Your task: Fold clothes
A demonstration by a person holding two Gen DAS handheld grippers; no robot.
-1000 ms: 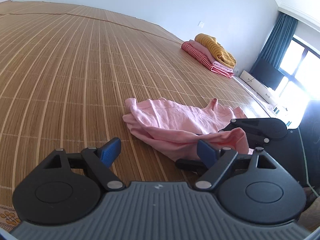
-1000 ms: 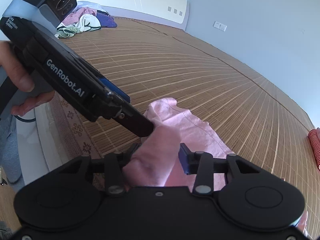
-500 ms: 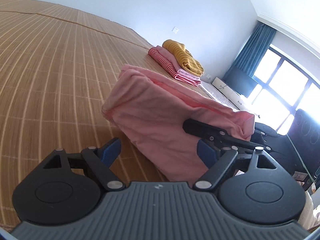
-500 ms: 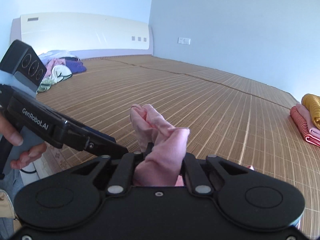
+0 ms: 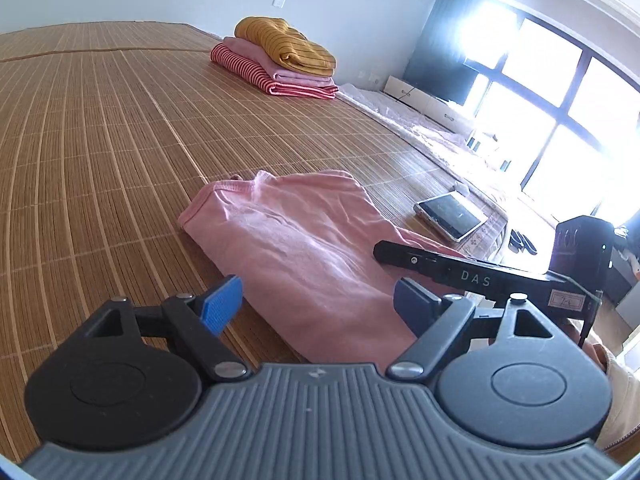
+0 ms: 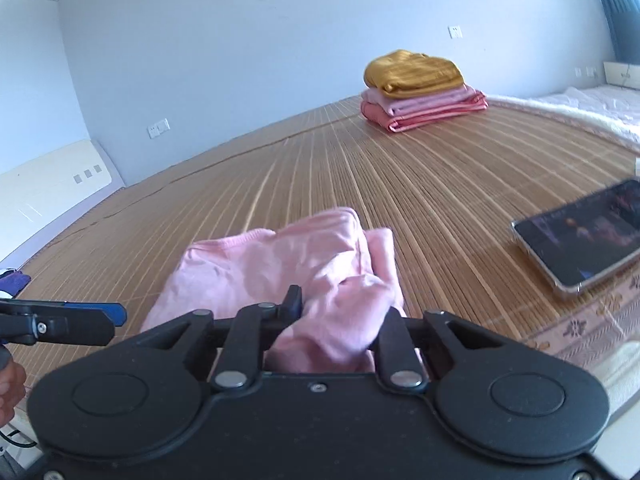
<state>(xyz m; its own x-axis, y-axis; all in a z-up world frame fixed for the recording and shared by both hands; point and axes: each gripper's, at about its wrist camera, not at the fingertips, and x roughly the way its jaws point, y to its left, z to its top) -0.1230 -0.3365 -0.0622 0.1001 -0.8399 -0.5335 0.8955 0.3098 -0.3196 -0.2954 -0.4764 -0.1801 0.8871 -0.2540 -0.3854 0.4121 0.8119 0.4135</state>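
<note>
Pink garment [image 6: 280,264] lowered onto mat, bunched between right claw [image 6: 340,312] fingers.

Cloth on slatted bamboo.
Pink garment [image 5: 304,248]: soft matt cotton-like knit, creased. Mat [image 5: 100,140]: ribbed bamboo slats, slight sheen. Folded stack [image 6: 420,88]: matt cloth. Tablet [image 6: 580,240]: glossy screen. Gripper bodies: matt black plastic.

I see a bamboo mat [image 5: 100,128] filling the frame's left. On it lie a pink garment [image 5: 296,240] centre, a folded stack [image 5: 276,60] at top, and a tablet [image 5: 450,216] right.
</note>
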